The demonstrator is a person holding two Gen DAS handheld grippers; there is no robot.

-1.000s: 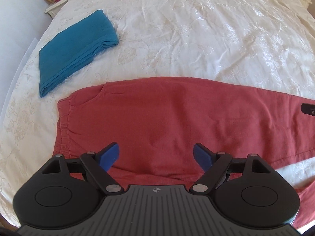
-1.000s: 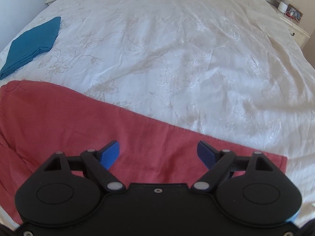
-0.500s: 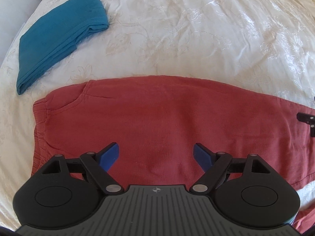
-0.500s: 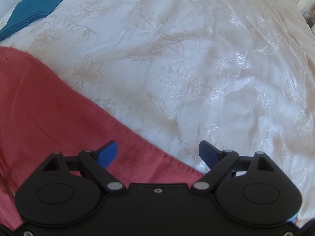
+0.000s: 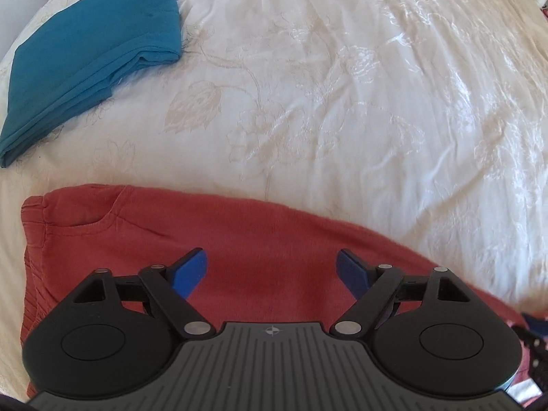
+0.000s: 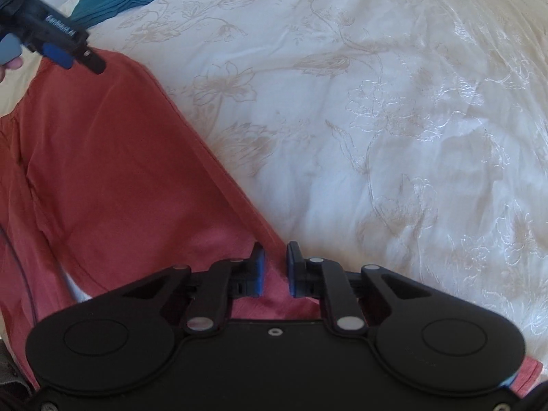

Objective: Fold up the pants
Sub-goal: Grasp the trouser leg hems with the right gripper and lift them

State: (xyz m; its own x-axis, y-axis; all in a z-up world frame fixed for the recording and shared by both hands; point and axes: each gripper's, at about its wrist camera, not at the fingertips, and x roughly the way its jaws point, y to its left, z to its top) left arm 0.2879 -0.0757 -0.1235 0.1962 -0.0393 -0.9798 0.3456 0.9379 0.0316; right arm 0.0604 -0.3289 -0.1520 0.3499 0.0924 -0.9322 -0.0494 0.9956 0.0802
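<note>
- Left wrist view: the left gripper points down over the pants, its blue fingers spread wide and holding nothing. The red pants lie flat on the white bedspread, waistband at the left. A folded teal cloth lies well apart, up left.
- Right wrist view: the right gripper is closing, its jaws nearly together with the pants' far edge between them. The left gripper shows at upper left; white lettering on it is too blurred to read.
</note>
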